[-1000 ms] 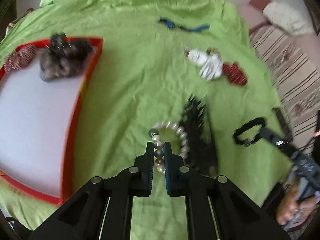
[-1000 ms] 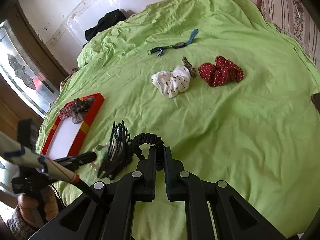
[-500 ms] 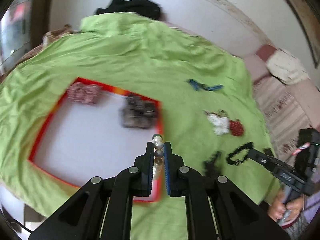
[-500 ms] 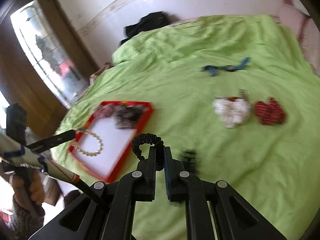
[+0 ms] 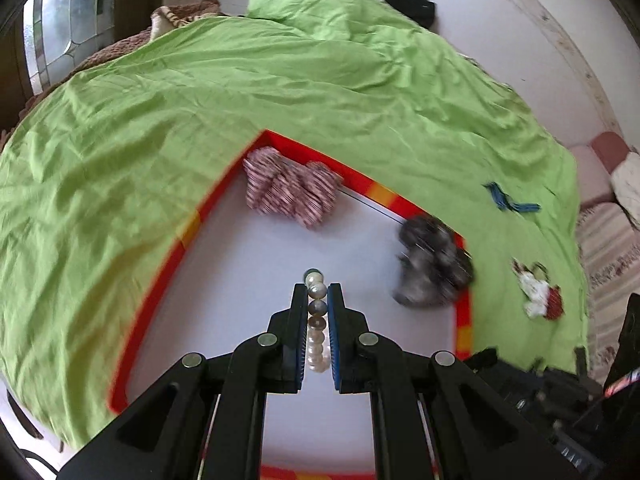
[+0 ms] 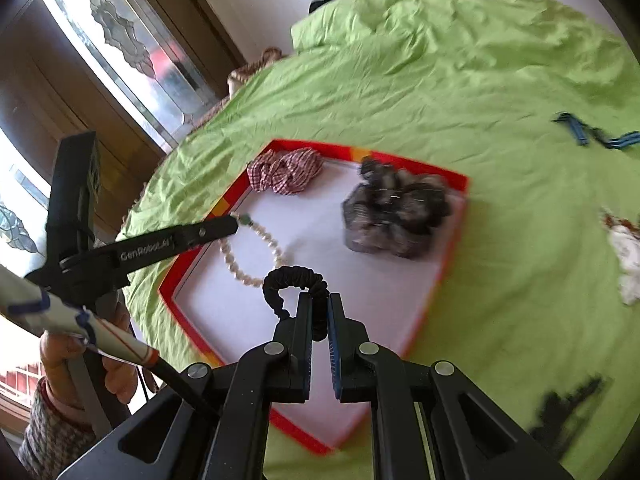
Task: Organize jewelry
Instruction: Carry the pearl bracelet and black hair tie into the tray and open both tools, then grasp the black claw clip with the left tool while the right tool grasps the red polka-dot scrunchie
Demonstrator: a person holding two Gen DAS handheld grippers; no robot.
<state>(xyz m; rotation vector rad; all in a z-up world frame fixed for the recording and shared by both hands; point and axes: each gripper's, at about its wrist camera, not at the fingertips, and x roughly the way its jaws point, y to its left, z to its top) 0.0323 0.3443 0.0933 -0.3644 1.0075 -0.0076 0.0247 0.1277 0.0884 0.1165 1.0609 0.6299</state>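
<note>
My left gripper is shut on a pearl bracelet and holds it above the white floor of the red-rimmed tray. In the right wrist view the bracelet hangs from the left gripper over the tray. My right gripper is shut on a black hair tie, held above the tray's near part. In the tray lie a red checked scrunchie and a dark grey scrunchie.
The tray lies on a green bedspread. On the spread to the right are a blue strap, a white scrunchie with a red one beside it, and a black hair claw. A window stands at left.
Both grippers lifted off the bedspread with the bracelet and the hair tie and moved left; they are now over the tray. The black hair claw stayed on the spread.
</note>
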